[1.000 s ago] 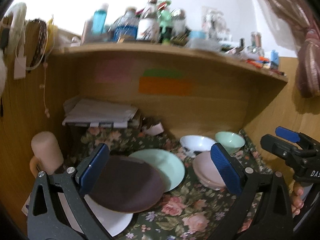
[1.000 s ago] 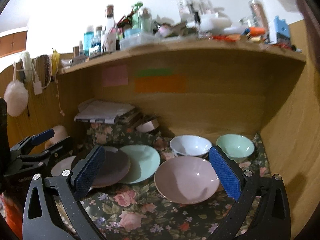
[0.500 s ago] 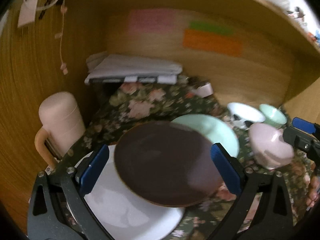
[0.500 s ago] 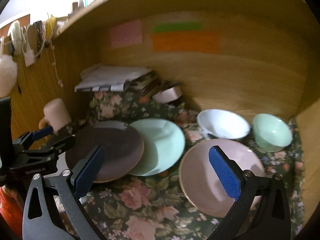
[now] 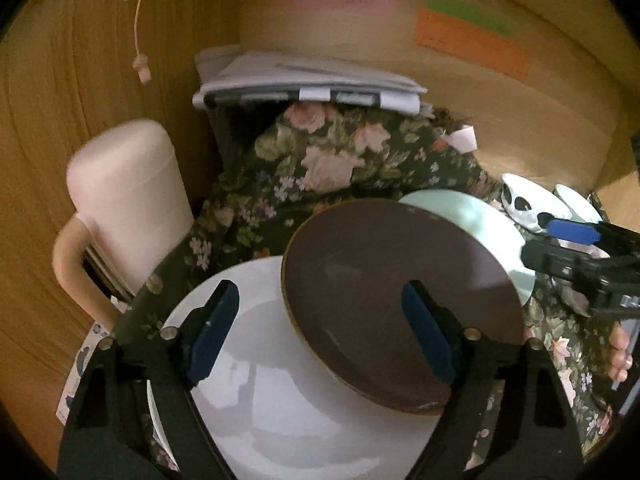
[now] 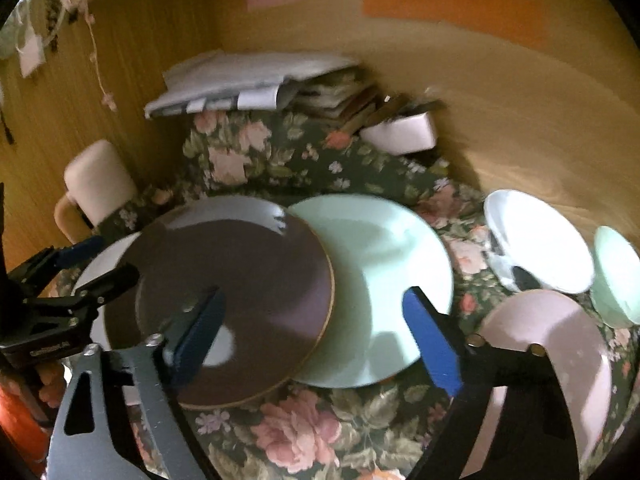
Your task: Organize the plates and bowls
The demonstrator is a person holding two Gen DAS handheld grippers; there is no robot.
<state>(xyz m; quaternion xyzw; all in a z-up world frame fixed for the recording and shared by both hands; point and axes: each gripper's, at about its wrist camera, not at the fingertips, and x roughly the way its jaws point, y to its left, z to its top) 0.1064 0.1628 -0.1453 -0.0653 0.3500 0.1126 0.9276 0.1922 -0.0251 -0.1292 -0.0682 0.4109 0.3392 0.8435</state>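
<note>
Toward the left front edge of the floral cloth [image 6: 296, 428], the brown plate [image 6: 256, 280] is lying tilted, its left part resting on the white plate [image 5: 280, 392] and its right rim overlapping the mint plate [image 6: 384, 280]. Over this stack the left gripper [image 5: 320, 328] is hovering with its jaws spread wide, one blue pad above the white plate and the other above the brown plate, and nothing is sitting between them. Beside it, the right gripper [image 6: 320, 332] is also hanging with its jaws wide apart and gripping nothing, its left pad showing in front of the brown plate and its right pad in front of the mint plate's near rim. Nearer the right edge of the cloth, the pink bowl [image 6: 560, 344] is sitting just right of the mint plate, partly hidden behind the right gripper's finger. Behind the pink bowl, the white bowl [image 6: 536, 240] is standing near the back wall, and the mint bowl [image 6: 616, 272] is standing just beside it at the far right. At the left edge of the cloth, a pale pink mug [image 5: 128, 200] is standing upright against the wooden side wall [image 5: 60, 100]. Along the back left corner, a stack of papers [image 5: 304, 80] is lying on a raised, cloth-covered block, and a small white container [image 6: 400, 134] is sitting to its right.
</note>
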